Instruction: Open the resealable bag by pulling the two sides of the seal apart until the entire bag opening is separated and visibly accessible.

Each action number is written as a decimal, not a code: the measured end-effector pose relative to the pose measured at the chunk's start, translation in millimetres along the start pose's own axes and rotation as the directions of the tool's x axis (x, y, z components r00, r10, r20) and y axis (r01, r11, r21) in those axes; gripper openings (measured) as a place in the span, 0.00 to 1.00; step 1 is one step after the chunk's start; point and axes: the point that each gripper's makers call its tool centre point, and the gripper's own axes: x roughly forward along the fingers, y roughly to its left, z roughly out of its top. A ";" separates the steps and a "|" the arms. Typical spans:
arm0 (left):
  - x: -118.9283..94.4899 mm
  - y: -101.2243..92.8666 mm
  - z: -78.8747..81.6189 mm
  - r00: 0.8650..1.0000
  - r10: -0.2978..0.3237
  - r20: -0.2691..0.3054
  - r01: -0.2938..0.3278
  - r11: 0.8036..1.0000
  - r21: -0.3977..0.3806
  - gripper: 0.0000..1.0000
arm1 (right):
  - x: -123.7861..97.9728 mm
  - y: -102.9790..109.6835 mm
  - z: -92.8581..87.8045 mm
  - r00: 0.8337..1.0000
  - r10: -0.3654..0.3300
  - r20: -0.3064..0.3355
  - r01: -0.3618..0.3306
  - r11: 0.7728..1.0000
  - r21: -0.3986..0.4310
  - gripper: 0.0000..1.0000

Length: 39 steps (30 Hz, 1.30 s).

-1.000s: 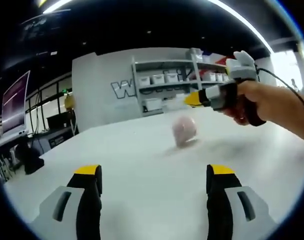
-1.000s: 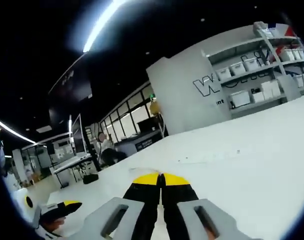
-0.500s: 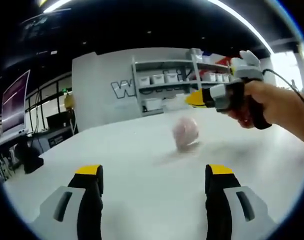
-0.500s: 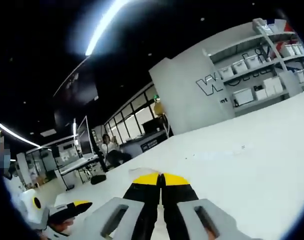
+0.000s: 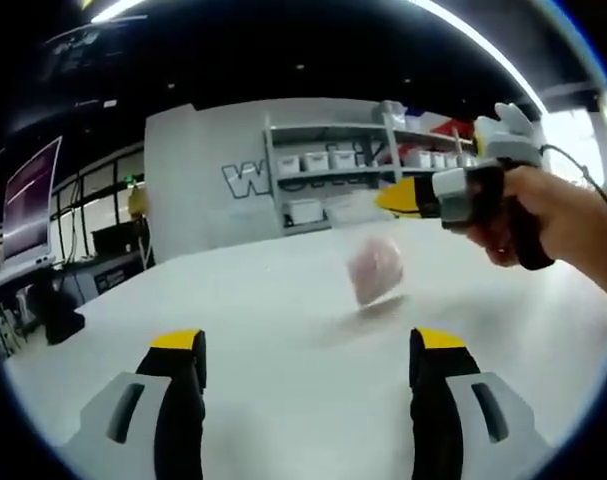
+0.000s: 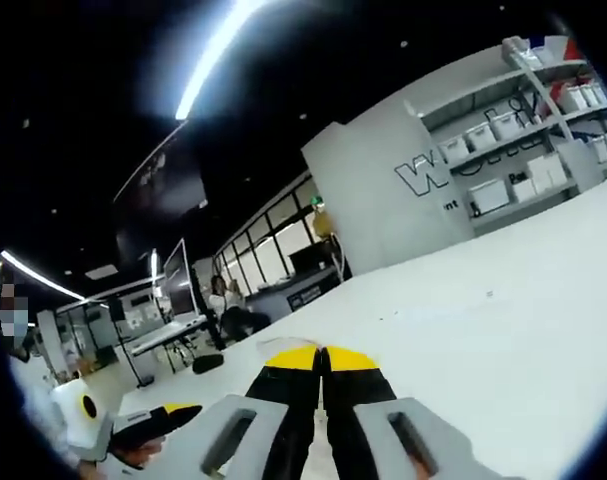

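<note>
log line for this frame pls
left gripper: open, above white table | right gripper: shut on clear resealable bag, pink round content hanging | seal: cannot tell

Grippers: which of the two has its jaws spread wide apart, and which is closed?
The left gripper is the open one: its yellow-tipped jaws stand far apart over the white table. The right gripper has its tips pressed together.
</note>
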 end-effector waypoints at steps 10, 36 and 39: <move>-3.9 1.9 -0.3 1.000 0.014 0.015 -0.013 1.000 -0.011 0.83 | -7.7 4.0 -8.9 1.000 0.005 0.008 -0.005 1.000 0.031 0.00; -58.6 -32.3 15.2 0.995 -0.097 0.004 0.096 0.979 -0.182 0.82 | -29.9 15.2 -7.9 0.998 0.007 0.064 -0.013 0.996 0.087 0.00; -61.2 -31.6 17.3 0.994 -0.107 0.008 0.106 0.975 -0.196 0.82 | -30.9 18.5 -8.7 0.998 0.011 0.067 -0.017 0.996 0.091 0.00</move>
